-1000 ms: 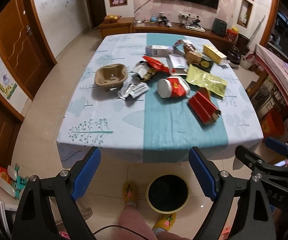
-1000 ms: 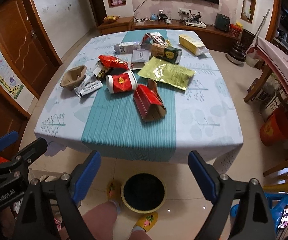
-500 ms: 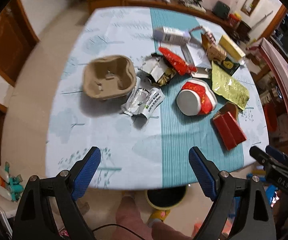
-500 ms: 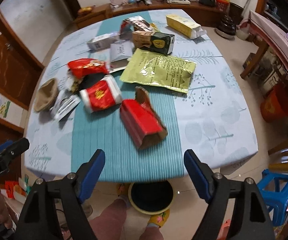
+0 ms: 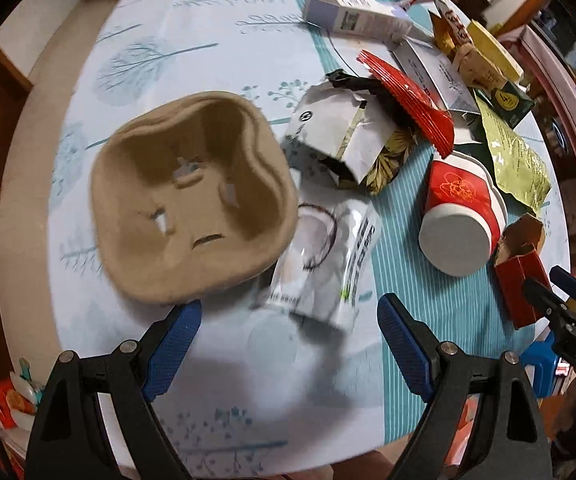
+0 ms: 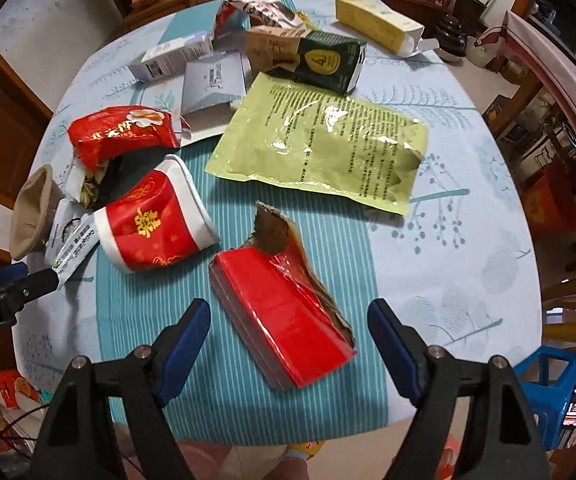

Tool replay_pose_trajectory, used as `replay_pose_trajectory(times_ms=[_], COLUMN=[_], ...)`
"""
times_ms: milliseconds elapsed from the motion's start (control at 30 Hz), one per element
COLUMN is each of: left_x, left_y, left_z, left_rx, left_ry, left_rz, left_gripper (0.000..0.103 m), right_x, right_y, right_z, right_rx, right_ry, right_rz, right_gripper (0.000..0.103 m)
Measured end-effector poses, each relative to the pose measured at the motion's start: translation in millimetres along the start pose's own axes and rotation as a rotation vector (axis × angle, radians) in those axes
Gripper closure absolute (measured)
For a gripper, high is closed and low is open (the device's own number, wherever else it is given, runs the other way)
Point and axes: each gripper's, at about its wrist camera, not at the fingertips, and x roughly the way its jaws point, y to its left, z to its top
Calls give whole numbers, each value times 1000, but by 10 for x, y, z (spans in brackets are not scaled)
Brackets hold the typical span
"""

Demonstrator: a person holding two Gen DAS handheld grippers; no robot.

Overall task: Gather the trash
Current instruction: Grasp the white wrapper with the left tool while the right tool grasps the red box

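The torn red carton (image 6: 284, 320) lies flat on the tabletop (image 6: 448, 272), between the spread fingers of the right gripper (image 6: 290, 330); it looks light and easy to crush, so its long sides are best to pinch. The left gripper (image 5: 288, 340), fingers spread and empty, hangs over a white wrapper (image 5: 324, 264) beside the pulp cup tray (image 5: 192, 208), both light too.

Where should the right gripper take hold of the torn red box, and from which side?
Probably across the intact near half of the torn red box, coming from above. It lies flat, its long sides nearly parallel to the pads of the open right gripper; the far end is torn and ragged.
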Motion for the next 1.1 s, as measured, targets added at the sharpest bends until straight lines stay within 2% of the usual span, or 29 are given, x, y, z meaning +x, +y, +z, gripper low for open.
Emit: replay_pose_trajectory(times_ms=[367,433,533,600,633,700,733,800,933,1033,1067,1100], left_x=[297,329,364,350,338,327,329,320,267,161,134,95], left_y=[-296,-378,-531,-605,-627,-642,-673,-633,-589,-607,-605,-629], left_z=[364,379,369,379,391,420,423,440,441,400,373,351], left_rx=[144,178,252,280,285,285,278,250,215,211,212,215], left_ry=[51,61,58,46,40,42,46,65,76,55,45,32], left_rz=[20,30,97,89,87,79,63,15,-41,-71,-82,-88], left_gripper=[15,21,33,53,59,83,89,91,92,92,92,92], right_x=[153,174,202,234,256,294,317,336,312,224,187,154], right_y=[66,67,50,16,-2,-29,-38,-24,10,52,41,53], right_z=[19,31,57,84,95,102,103,107,87,82,83,88], right_rx=[17,16,30,40,45,49,47,38,26,41,50,59], right_ry=[31,39,55,71,84,102,111,116,107,83,80,77], right_rz=[-19,-19,-2,11,19,35,39,35,27,36,49,66], right_gripper=[22,22,22,22,22,22,24,25,35,51,63,63])
